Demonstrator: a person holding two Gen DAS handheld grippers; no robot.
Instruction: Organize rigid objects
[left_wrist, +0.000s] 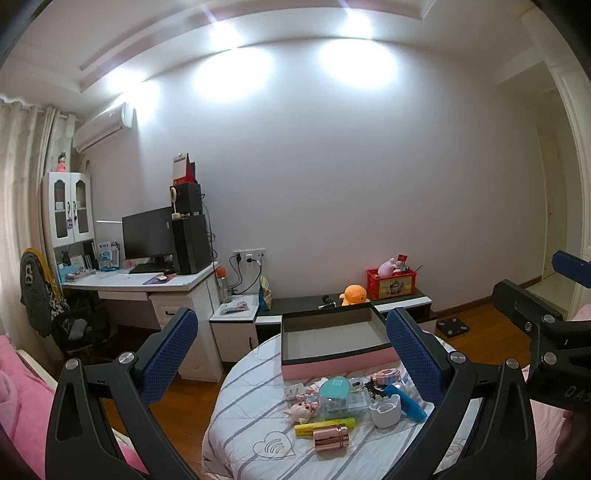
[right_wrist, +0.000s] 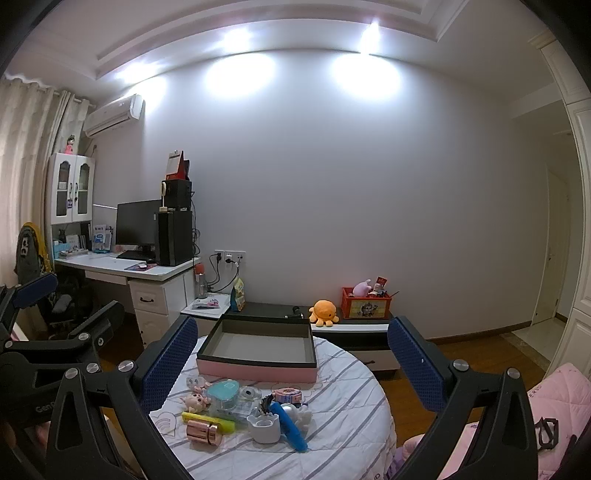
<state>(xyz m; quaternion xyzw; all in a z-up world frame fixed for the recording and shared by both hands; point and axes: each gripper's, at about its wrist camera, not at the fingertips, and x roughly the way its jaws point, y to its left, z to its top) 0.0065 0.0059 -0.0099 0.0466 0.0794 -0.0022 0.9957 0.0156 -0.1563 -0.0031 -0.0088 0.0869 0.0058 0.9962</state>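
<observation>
At the near edge of the round table (right_wrist: 351, 424), short of the empty box (right_wrist: 258, 349) at its far edge, we hold both grippers, left (left_wrist: 291, 350) and right (right_wrist: 291, 354), spread and empty, so we should take the outermost piece, the rose-gold tube (right_wrist: 204, 432), first.

Left gripper (left_wrist: 291, 354) spread wide above bench (left_wrist: 236, 417); empty pink box (left_wrist: 332, 332) behind clutter: rose-gold tube (left_wrist: 331, 437), yellow highlighter (left_wrist: 325, 425), blue pen (left_wrist: 406, 402).

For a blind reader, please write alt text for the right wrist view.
An open hand-held gripper hovers over a round table holding an empty pink box and a cluster of small items, including a yellow highlighter and blue pen. Behind is a bedroom desk.
</observation>
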